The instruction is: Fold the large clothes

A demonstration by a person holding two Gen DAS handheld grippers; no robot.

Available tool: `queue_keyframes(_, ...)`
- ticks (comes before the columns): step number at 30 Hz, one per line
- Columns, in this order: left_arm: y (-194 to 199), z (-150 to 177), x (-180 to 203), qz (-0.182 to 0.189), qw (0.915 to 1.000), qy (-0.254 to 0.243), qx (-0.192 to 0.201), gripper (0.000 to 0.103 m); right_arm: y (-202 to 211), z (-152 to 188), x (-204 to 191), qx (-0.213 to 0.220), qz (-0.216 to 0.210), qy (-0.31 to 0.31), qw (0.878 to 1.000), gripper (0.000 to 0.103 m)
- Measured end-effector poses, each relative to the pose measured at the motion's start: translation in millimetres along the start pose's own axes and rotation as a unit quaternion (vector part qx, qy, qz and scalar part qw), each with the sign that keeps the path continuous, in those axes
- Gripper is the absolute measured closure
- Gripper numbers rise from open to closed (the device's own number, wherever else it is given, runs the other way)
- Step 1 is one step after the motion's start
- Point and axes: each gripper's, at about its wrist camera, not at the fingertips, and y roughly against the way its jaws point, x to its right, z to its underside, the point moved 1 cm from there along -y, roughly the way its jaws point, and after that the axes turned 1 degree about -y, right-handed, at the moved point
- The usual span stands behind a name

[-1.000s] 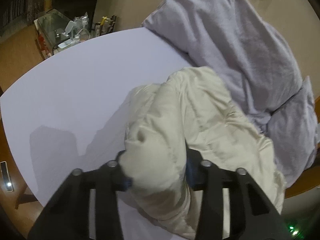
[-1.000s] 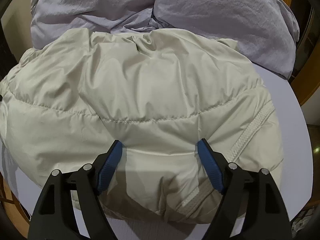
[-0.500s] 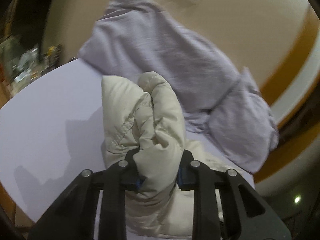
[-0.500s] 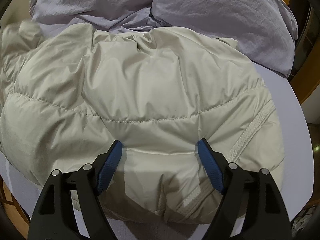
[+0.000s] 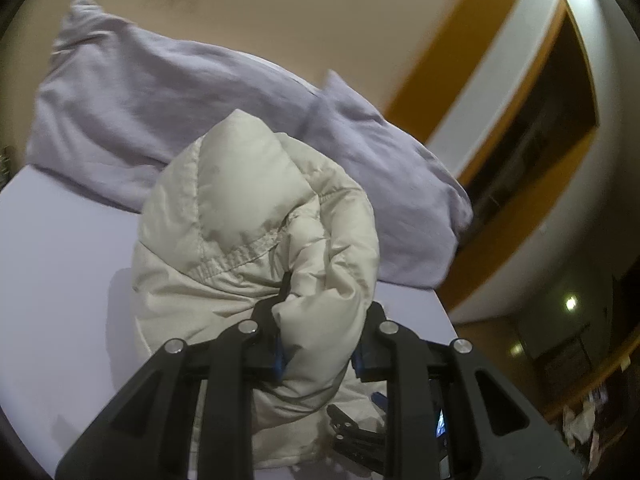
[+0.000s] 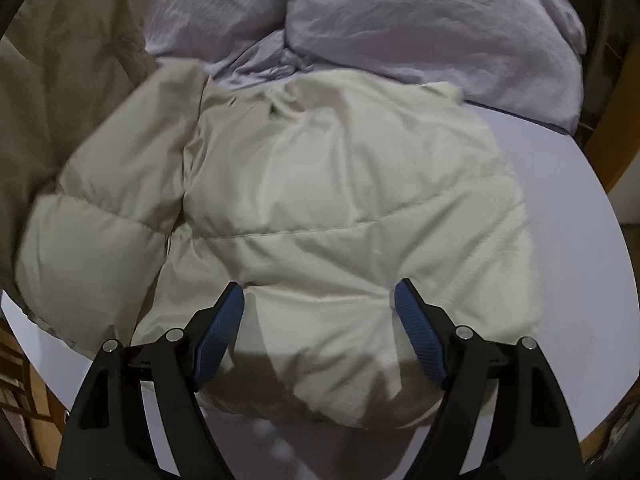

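A cream quilted puffer jacket (image 6: 340, 208) lies on a white round table (image 6: 592, 216). My left gripper (image 5: 318, 344) is shut on a bunched sleeve of the jacket (image 5: 256, 216) and holds it lifted above the table, swung over toward the jacket's body. In the right wrist view that lifted sleeve (image 6: 68, 80) hangs at the left over the jacket. My right gripper (image 6: 320, 312) is open, its blue pads (image 6: 218, 336) pressing down on the near hem of the jacket.
A pile of lilac clothes (image 6: 400, 20) lies at the table's far side, against the beige wall (image 5: 320, 12); it also shows in the left wrist view (image 5: 160, 112). The table edge (image 6: 616, 264) curves off at the right. My right gripper's tips (image 5: 360, 432) show below the sleeve.
My left gripper has lifted the sleeve off the table and swung it rightward over the jacket's body. My right gripper stayed open on the hem.
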Motion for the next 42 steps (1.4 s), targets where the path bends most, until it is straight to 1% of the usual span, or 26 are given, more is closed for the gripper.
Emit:
queue_keyframes(4, -27, 7, 34, 0.024, 0.9990, -0.023, -0.029, 0.080, 20, 1, 28, 0.023, 0.017, -0.026, 0.999, 0.024)
queue_keyframes(8, -58, 18, 67, 0.045, 0.9959, -0.047, -0.063, 0.080, 37, 6, 57, 0.040, 0.037, -0.056, 0.997, 0.024)
queue_keyframes(11, -81, 31, 90, 0.058, 0.9920, -0.067, -0.091, 0.080, 47, 13, 83, 0.046, 0.055, -0.087, 0.994, 0.024)
queue_keyframes(14, -108, 50, 115, 0.069, 0.9858, -0.089, -0.124, 0.080, 56, 19, 104, 0.047, 0.073, -0.115, 0.990, 0.024)
queue_keyframes(20, -145, 82, 147, 0.072, 0.9740, -0.124, -0.176, 0.080, 71, 37, 143, 0.040, 0.099, -0.169, 0.980, 0.023)
queue_keyframes(22, -158, 93, 158, 0.067, 0.9699, -0.134, -0.192, 0.079, 76, 42, 153, 0.040, 0.105, -0.181, 0.977, 0.024)
queue_keyframes(25, -170, 102, 167, 0.057, 0.9659, -0.147, -0.205, 0.079, 84, 49, 163, 0.042, 0.114, -0.194, 0.973, 0.024)
queue_keyframes(27, -170, 104, 174, 0.049, 0.9639, -0.158, -0.208, 0.073, 88, 49, 169, 0.045, 0.118, -0.199, 0.972, 0.023)
queue_keyframes(29, -161, 101, 176, 0.058, 0.9638, -0.159, -0.206, 0.055, 95, 49, 175, 0.050, 0.120, -0.203, 0.970, 0.023)
queue_keyframes(30, -155, 97, 177, 0.065, 0.9643, -0.157, -0.202, 0.051, 98, 48, 177, 0.053, 0.120, -0.204, 0.970, 0.023)
queue_keyframes(32, -140, 85, 181, 0.072, 0.9657, -0.165, -0.188, 0.036, 106, 40, 179, 0.064, 0.117, -0.206, 0.969, 0.023)
queue_keyframes(34, -126, 73, 181, 0.073, 0.9680, -0.170, -0.169, 0.030, 112, 29, 183, 0.076, 0.111, -0.206, 0.969, 0.024)
queue_keyframes(37, -104, 49, 166, 0.056, 0.9741, -0.172, -0.135, 0.026, 123, 7, 181, 0.096, 0.092, -0.199, 0.971, 0.024)
queue_keyframes(39, -96, 34, 148, 0.028, 0.9784, -0.169, -0.115, 0.025, 127, -5, 175, 0.105, 0.078, -0.192, 0.973, 0.023)
queue_keyframes(40, -94, 26, 136, 0.010, 0.9803, -0.165, -0.109, 0.024, 129, -16, 169, 0.110, 0.067, -0.184, 0.974, 0.023)
queue_keyframes(42, -92, 17, 112, -0.018, 0.9830, -0.150, -0.105, 0.024, 130, -33, 157, 0.116, 0.052, -0.169, 0.977, 0.023)
